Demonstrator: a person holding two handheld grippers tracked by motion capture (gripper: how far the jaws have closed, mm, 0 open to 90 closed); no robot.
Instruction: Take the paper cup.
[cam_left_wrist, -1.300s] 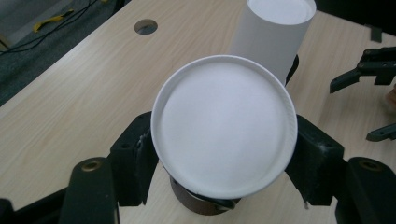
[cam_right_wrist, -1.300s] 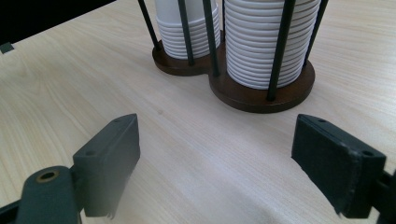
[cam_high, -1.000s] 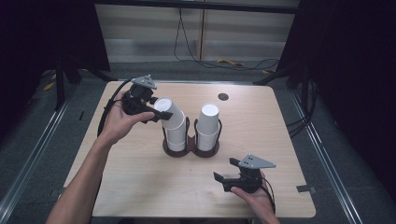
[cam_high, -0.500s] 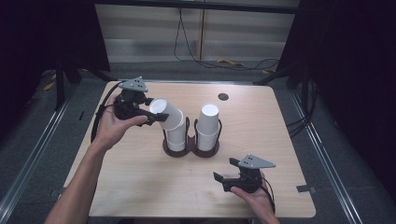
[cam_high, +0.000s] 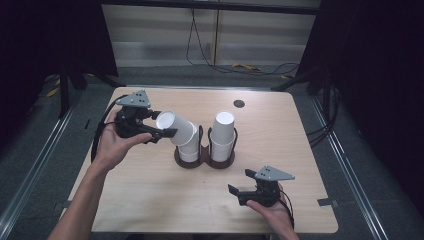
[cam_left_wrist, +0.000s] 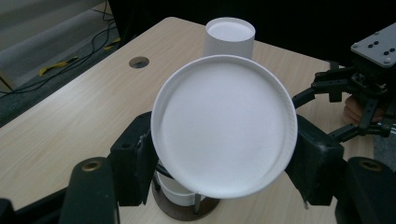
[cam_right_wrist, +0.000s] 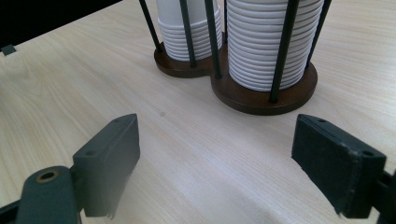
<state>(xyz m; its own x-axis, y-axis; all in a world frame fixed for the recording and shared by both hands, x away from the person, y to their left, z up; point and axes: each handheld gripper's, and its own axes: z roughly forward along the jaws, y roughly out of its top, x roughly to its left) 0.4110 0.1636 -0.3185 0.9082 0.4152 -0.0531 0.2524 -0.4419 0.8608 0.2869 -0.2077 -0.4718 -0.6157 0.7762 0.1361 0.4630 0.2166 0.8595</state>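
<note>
A: Reaching in from the bench's (cam_high: 150, 200) near left edge, the left forearm runs up and slightly right. The left hand (cam_high: 111, 145) wraps the left gripper (cam_high: 161, 124) from below and points it right, roughly level, toward the rack (cam_high: 204, 161).

B: And what does that gripper hold?

A: Its jaws are clamped on a white cup (cam_high: 176, 128), one on each side near the rim. In the left gripper view the cup (cam_left_wrist: 224, 125) shows its closed round bottom to the camera, with a black pad pressing on either flank.

B: Where is the cup itself?

A: It is tilted, bottom toward the gripper and up to the left, its open end still touching the top of the left stack (cam_high: 189, 149) in the rack. The rack stands near the middle of the bench. The right stack (cam_high: 222, 135) stands upright beside it, untouched.

B: And the other side?

A: The right hand (cam_high: 272, 210) rests at the bench's near right edge, palm under the right gripper (cam_high: 240, 181), which points left and away toward the rack, well apart from it. In the right gripper view its jaws stand wide apart with bare wood between them. Beyond them are the rack's brown base (cam_right_wrist: 261, 98) and black rods around both stacks.
</note>
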